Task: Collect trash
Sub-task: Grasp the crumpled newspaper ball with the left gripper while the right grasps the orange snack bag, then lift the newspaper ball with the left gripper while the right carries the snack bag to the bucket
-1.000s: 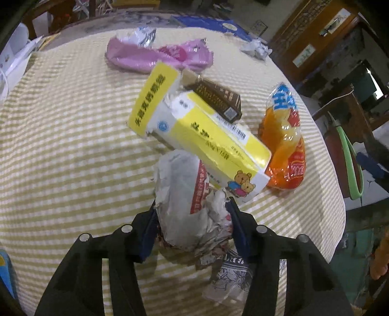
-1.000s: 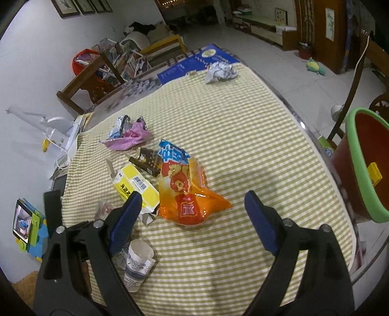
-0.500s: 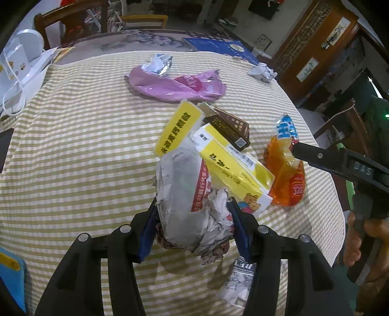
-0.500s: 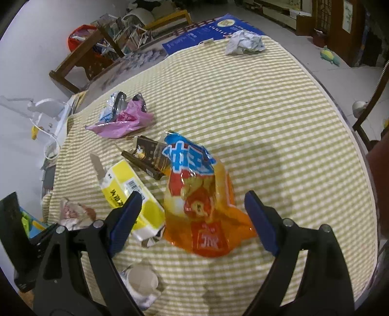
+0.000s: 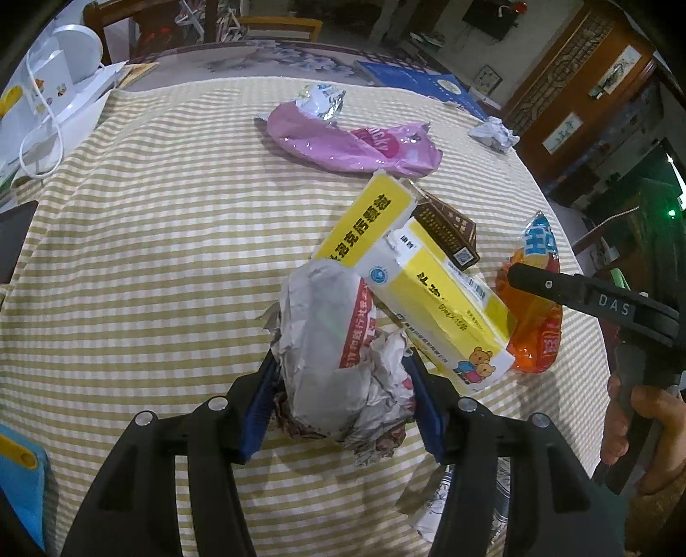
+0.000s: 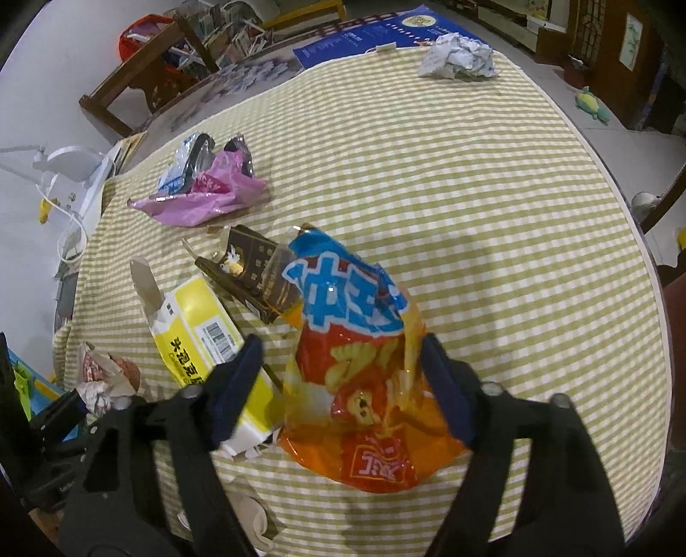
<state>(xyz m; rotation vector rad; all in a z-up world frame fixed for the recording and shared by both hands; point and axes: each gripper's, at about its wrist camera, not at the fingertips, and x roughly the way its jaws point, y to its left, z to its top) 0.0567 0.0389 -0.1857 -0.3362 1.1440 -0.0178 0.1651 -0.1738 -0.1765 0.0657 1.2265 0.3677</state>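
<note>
My left gripper (image 5: 341, 377) holds a crumpled grey-and-red paper wad (image 5: 321, 342) just above the checked tablecloth (image 5: 150, 257). Its blue pads (image 5: 261, 385) touch both sides of the wad while the jaws are slowly opening. My right gripper (image 6: 341, 347) straddles an orange-and-blue snack bag (image 6: 364, 407) and its jaws are closing. The right pad meets the bag's edge, while the left pad hangs over the yellow carton (image 6: 201, 342), clear of the bag. In the left wrist view the bag (image 5: 536, 325) lies under one right finger (image 5: 557, 287).
A brown box (image 6: 257, 274), a pink foil bag (image 6: 206, 197) and a white paper ball (image 6: 458, 55) lie farther back. A paper cup (image 5: 437, 505) lies near the front edge. A blue board (image 6: 364, 34) rests at the far edge, and the table drops off on the right.
The right gripper has come down over the orange snack bag and its jaws have narrowed around it. It has entered the left wrist view. The left gripper has shifted a little with the wad.
</note>
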